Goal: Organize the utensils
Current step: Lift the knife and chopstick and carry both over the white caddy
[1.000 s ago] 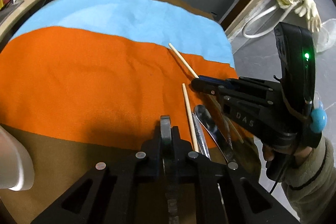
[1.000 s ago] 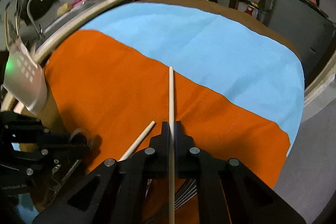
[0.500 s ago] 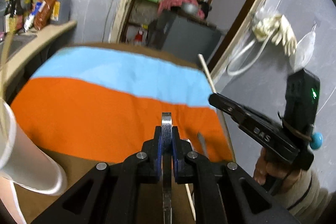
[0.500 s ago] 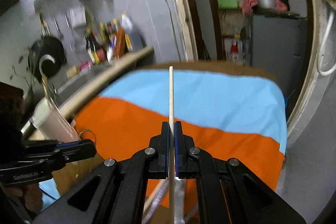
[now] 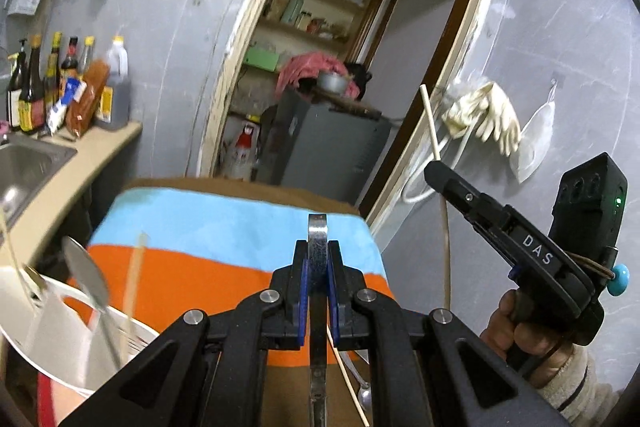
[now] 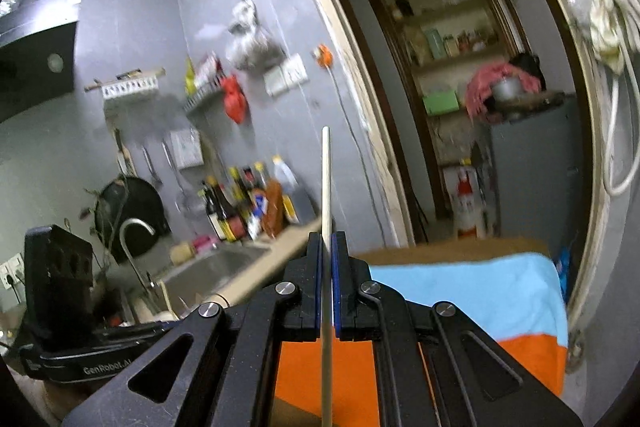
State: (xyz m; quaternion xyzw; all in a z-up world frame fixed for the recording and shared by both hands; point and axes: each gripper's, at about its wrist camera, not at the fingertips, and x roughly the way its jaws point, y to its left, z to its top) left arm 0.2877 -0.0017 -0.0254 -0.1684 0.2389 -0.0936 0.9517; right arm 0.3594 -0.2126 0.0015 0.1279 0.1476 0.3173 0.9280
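Note:
My left gripper (image 5: 318, 251) is shut on the handle of a flat steel utensil (image 5: 318, 227), lifted above the orange and blue cloth (image 5: 208, 267). Its working end is hidden below the jaws. My right gripper (image 6: 327, 243) is shut on a pale wooden chopstick (image 6: 326, 179) that points up and forward. In the left wrist view the right gripper (image 5: 434, 167) hangs at the right with the chopstick (image 5: 430, 123) sticking out. A white utensil holder (image 5: 52, 327) at lower left holds a spoon (image 5: 86, 275) and chopsticks (image 5: 134, 275).
Another chopstick (image 5: 348, 379) and a spoon (image 5: 364, 395) lie on the table below my left gripper. A sink (image 6: 216, 267) with a tap, a counter with bottles (image 5: 60, 91), a doorway and a grey cabinet (image 5: 328, 151) stand beyond the table.
Both grippers have risen from the cloth and tilted up, each carrying its utensil. The table has dropped low in both views, and the white holder with its contents has come into the left view.

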